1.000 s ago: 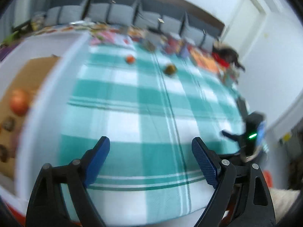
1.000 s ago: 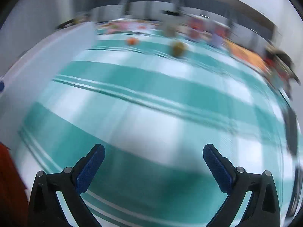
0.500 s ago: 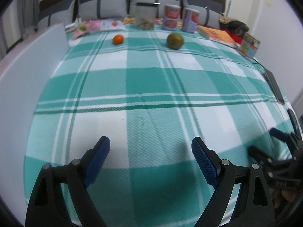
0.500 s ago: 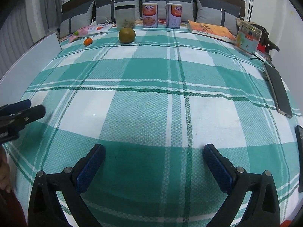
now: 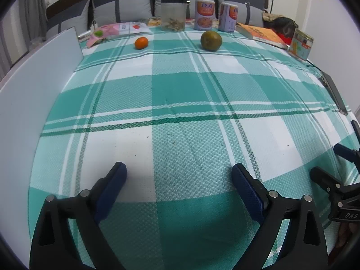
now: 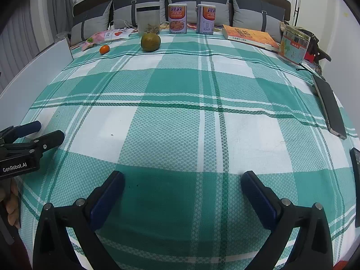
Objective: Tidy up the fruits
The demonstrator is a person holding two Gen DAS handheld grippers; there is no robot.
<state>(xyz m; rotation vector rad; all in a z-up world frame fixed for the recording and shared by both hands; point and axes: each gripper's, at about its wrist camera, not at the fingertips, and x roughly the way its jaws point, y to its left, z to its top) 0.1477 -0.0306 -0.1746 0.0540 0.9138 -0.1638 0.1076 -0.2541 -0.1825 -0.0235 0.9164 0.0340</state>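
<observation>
Left wrist view showed the left gripper [image 5: 178, 175] with its jaws spread wide and nothing between them; they had just been opening further. It hung over the near part of a surface covered in a teal-and-white plaid cloth [image 5: 180, 135]. The right gripper [image 6: 182, 184] was likewise spread and empty. Both fruits lay well apart from the grippers at the far edge of the cloth: a small round orange tangerine [image 5: 141, 43] and, to its right, a larger greenish-brown round fruit [image 5: 211, 40]. By my reading, the approach step was in hand, with no fruit grasped yet; the next move called for reaching far forward to straddle one fruit. Behind the fruits stood a clear plastic jar [image 5: 173, 14] with pale dried bits at its bottom, and two printed orange-and-white cans [image 5: 204, 14] whose contents could not be seen.
</observation>
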